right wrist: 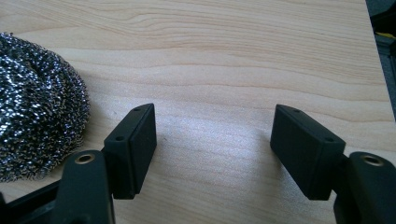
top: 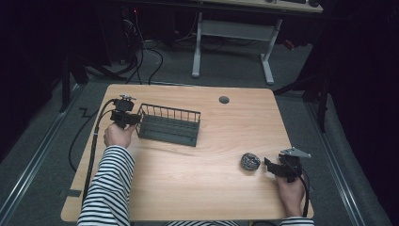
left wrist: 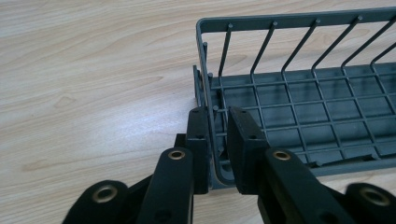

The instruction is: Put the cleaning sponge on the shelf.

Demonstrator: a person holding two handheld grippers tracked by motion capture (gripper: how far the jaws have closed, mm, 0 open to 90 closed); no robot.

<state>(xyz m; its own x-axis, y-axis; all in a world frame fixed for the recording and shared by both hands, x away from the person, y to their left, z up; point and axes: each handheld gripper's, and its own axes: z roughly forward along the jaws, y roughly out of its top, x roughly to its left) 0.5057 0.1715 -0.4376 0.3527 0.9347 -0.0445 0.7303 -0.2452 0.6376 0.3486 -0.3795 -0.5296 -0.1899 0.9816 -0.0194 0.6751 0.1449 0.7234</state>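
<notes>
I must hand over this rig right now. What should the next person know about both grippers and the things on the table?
Left gripper: shut on the wire basket's end wall, at the table's left.
Right gripper: open, empty, low over the wood at the right.
Steel wool scourer: on the table just beside the right gripper, outside its jaws, not grasped.
Basket holds nothing. Likely left: grasp the scourer and put it in the basket.

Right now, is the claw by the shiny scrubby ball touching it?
Apart. In the right gripper view the open right claw has bare table between its jaws, and the steel wool ball sits outside them, with a strip of wood between.
</notes>
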